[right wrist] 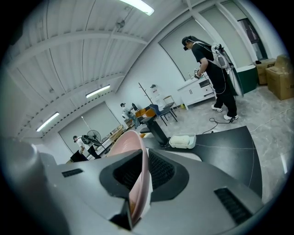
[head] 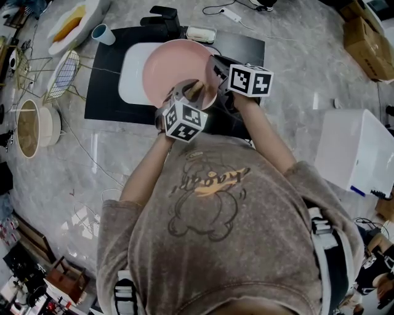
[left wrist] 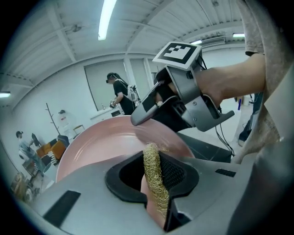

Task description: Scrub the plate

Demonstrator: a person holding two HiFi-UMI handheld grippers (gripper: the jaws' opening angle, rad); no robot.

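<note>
A round pink plate [head: 175, 69] is held tilted above the white tray [head: 130, 74]. My right gripper [head: 214, 66] is shut on the plate's right rim; in the right gripper view the plate's edge [right wrist: 139, 181] stands pinched between the jaws. My left gripper [head: 189, 93] is at the plate's near edge, shut on a golden mesh scourer [left wrist: 154, 179]. In the left gripper view the scourer sticks up between the jaws, right against the plate's inner face [left wrist: 98, 147], with the right gripper [left wrist: 183, 103] clamped on the rim just beyond.
The white tray lies on a black mat [head: 101, 92]. Behind it stand a black holder [head: 163, 18] and a soap dish [head: 201, 34]. A blue cup [head: 103, 34], wire rack [head: 63, 74] and round bamboo container [head: 31, 126] sit at the left, a white box [head: 360, 151] at the right.
</note>
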